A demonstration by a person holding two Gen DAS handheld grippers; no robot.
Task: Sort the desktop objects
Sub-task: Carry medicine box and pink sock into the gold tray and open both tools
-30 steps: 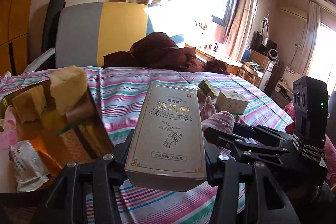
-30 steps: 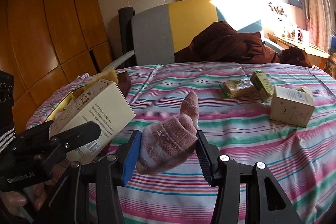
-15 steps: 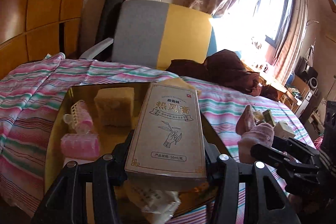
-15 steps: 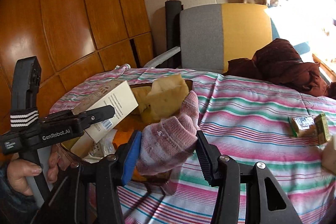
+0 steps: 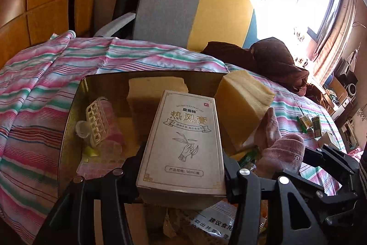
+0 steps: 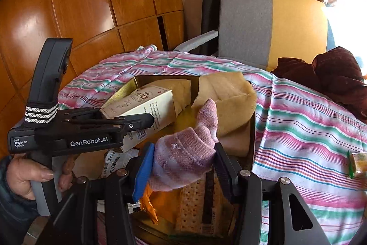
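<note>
You are holding the tan box (image 5: 183,141) tight in your left gripper (image 5: 181,167), its jaws closed on both sides, over the gold tray (image 5: 71,111). Your right gripper (image 6: 181,167) is squeezing the pink sock (image 6: 183,153) above the tray's right edge (yellow sponges (image 5: 240,105) are sitting inside). Small green packets (image 5: 309,124) are lying near the striped bedcover's (image 5: 34,95) right edge.
</note>
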